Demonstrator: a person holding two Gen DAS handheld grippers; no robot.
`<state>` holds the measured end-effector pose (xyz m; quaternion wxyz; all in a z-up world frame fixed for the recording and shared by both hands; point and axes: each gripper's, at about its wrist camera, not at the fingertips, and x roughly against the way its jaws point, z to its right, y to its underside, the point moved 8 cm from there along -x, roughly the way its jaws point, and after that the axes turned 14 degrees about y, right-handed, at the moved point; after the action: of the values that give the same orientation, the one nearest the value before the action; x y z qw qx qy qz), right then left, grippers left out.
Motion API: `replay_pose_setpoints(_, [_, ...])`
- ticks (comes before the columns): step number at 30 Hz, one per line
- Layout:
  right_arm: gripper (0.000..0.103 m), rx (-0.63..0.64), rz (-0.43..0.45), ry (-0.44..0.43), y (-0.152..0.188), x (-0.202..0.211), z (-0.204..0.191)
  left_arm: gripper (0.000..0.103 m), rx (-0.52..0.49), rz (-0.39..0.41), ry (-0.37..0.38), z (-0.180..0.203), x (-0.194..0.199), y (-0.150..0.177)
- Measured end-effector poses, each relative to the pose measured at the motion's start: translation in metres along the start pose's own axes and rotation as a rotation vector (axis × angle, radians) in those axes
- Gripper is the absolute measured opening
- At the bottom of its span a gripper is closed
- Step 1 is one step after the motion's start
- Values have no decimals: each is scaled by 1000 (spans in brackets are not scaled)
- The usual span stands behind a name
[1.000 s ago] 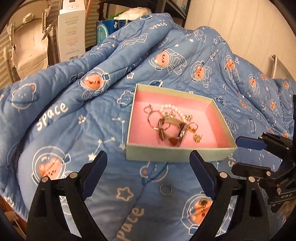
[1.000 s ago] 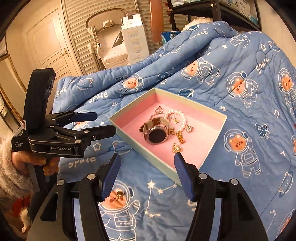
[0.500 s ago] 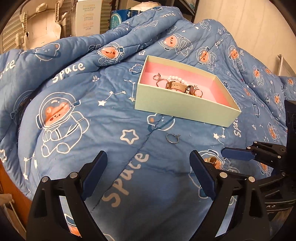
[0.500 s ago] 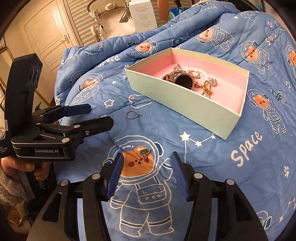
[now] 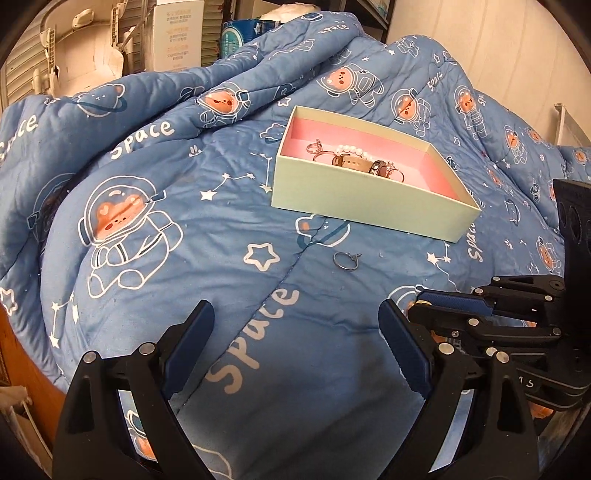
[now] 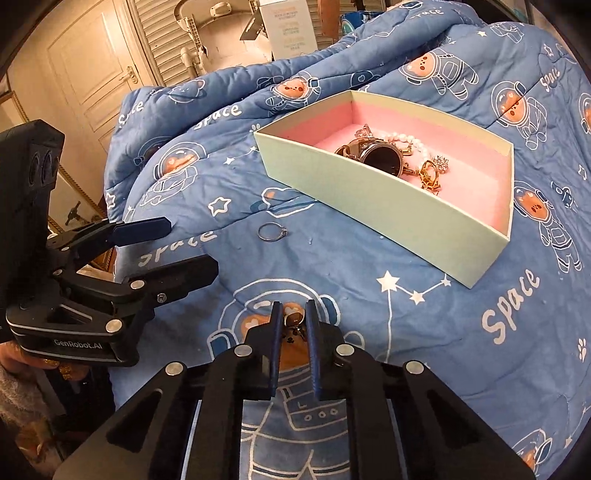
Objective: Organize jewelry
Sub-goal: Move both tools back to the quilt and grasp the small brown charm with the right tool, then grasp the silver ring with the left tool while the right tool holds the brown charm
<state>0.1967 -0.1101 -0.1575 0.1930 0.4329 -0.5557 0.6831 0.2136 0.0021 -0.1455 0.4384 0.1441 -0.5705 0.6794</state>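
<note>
A pale green box (image 6: 388, 210) with a pink lining lies on the blue quilt and holds a watch (image 6: 380, 155), a pearl bracelet (image 6: 406, 139) and gold pieces. My right gripper (image 6: 293, 308) points down at the quilt, its jaws closing on a small gold earring (image 6: 293, 319) pinched between the pads. A thin silver ring (image 6: 272, 232) lies loose on the quilt between the box and the grippers. My left gripper (image 5: 295, 321) hangs open over bare quilt, with the silver ring (image 5: 346, 260) ahead of it and the box (image 5: 369, 206) beyond. The right gripper (image 5: 421, 299) shows at its right.
The quilt (image 5: 147, 280) is bunched into a ridge behind the box. A white carton (image 5: 179, 35) and a white appliance stand behind the bed, and a door (image 6: 99, 70) is at the left. A hand in a fuzzy sleeve (image 6: 22, 391) holds the left gripper.
Both grippers have come down and back toward the near quilt, so the box looks farther off. The right jaws went from wide apart to nearly together around the gold earring.
</note>
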Motion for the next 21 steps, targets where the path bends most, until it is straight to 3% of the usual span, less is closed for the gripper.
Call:
replay_pose_setpoints(6, [12, -36, 3, 7, 3, 7, 10, 88, -47, -9, 28, 13, -7, -5])
replay_pose_setpoints(21, [11, -98, -12, 16, 14, 17, 33, 49, -93, -77, 29, 24, -48, -19])
